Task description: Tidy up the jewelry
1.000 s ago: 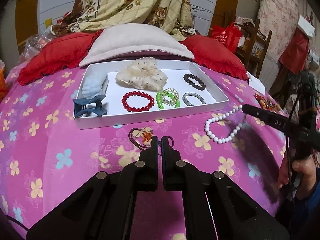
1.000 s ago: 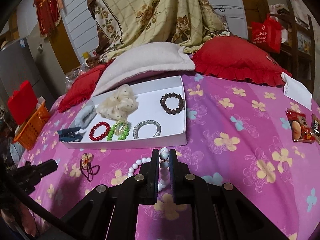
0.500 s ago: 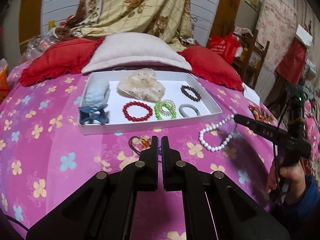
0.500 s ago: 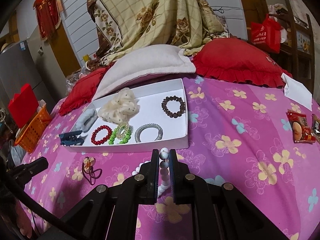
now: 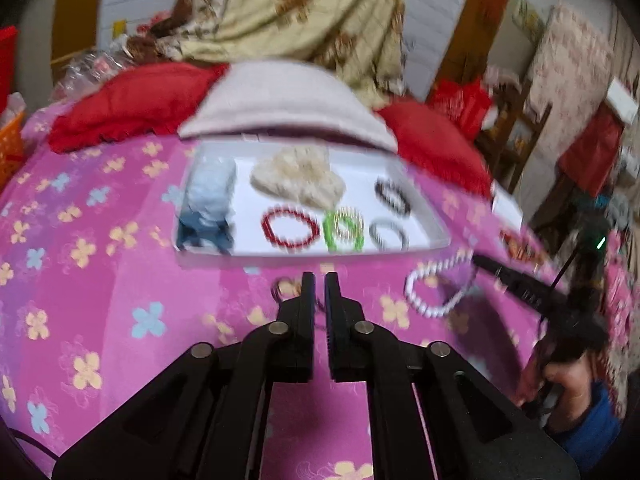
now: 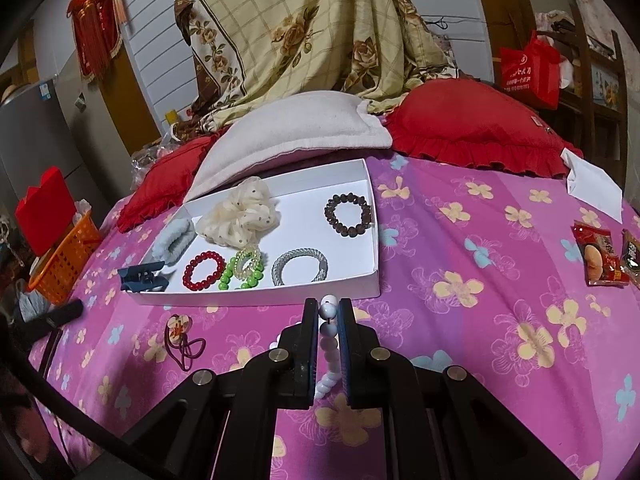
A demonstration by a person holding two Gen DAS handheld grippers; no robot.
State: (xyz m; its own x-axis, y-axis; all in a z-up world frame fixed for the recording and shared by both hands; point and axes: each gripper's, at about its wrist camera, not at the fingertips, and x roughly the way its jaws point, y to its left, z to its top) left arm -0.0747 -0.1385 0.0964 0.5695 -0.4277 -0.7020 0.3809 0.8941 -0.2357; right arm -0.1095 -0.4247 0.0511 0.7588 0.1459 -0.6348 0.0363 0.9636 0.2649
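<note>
The right gripper (image 6: 328, 307) is clamped on the white bead necklace (image 6: 329, 312), one big bead pinched between the tips and the strand hanging down between the fingers, and the loop is now lifting clear of the pink flowered bedspread (image 6: 480, 320), higher than it hung a second ago. From the other side the necklace (image 5: 436, 292) dangles off the right gripper's tip just beside the near right corner of the white tray (image 6: 372, 280). So the pick is made and, by my reckoning, the carry to the tray is under way. Inside the tray sit the red bracelet (image 6: 203, 271), the green beads (image 6: 242, 270), the silver bangle (image 6: 299, 266), the dark bracelet (image 6: 348, 215), the cream scrunchie (image 6: 240, 212), a pale blue scrunchie (image 6: 173, 240) and the blue claw clip (image 6: 142, 278). The left gripper (image 5: 319, 280) has pulled back and is swinging, its view smeared; its fingers are nearly together on nothing. The heart charm on its cord (image 6: 181, 336) lies on the bedspread, outside the tray.
</note>
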